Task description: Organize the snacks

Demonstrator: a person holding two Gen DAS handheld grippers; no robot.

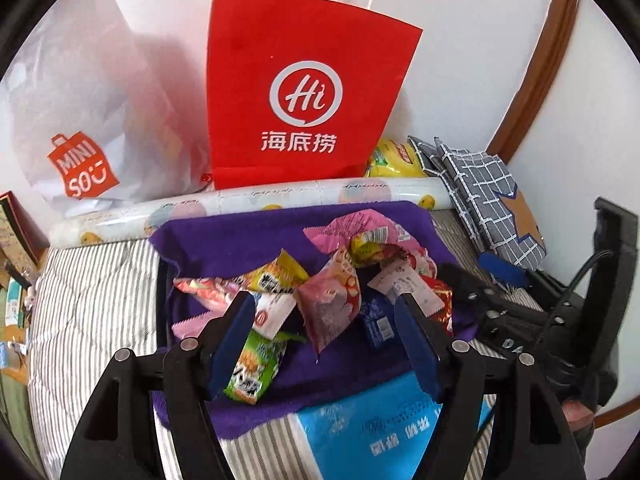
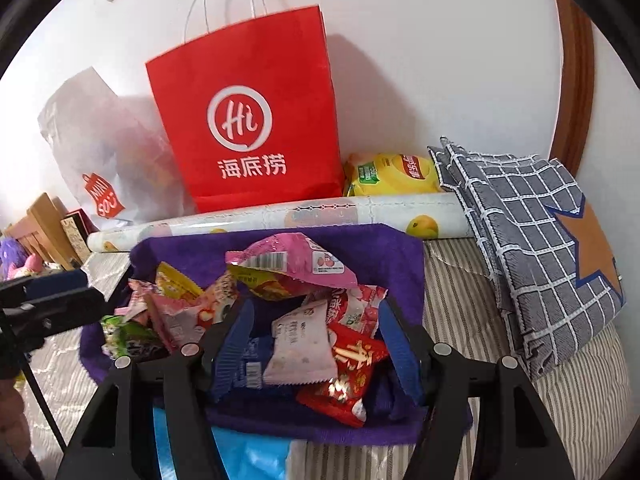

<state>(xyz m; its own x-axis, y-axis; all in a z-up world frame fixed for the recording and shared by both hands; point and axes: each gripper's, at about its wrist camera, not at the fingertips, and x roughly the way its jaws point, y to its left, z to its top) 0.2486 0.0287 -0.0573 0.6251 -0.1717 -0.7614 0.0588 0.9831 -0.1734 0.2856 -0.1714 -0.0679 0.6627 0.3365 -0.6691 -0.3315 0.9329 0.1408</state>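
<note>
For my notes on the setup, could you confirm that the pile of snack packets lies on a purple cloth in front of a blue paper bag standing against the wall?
Not quite: the paper bag is red, not blue, as the right wrist view shows clearly. The rest holds: the snack packets lie piled on the purple cloth, and the bag stands behind them against the wall.

Both tongs hang apart over the purple cloth

The left tongs [image 1: 326,318] and right tongs [image 2: 314,330] tilt downward above the purple fleece cloth [image 1: 248,236], blue pads gaping, gripping nothing.

The red bag [image 1: 308,92] is showing "Hi" and "海底捞"; at its nine o'clock, the white bag [image 1: 88,120] is showing "MINISO".
</note>
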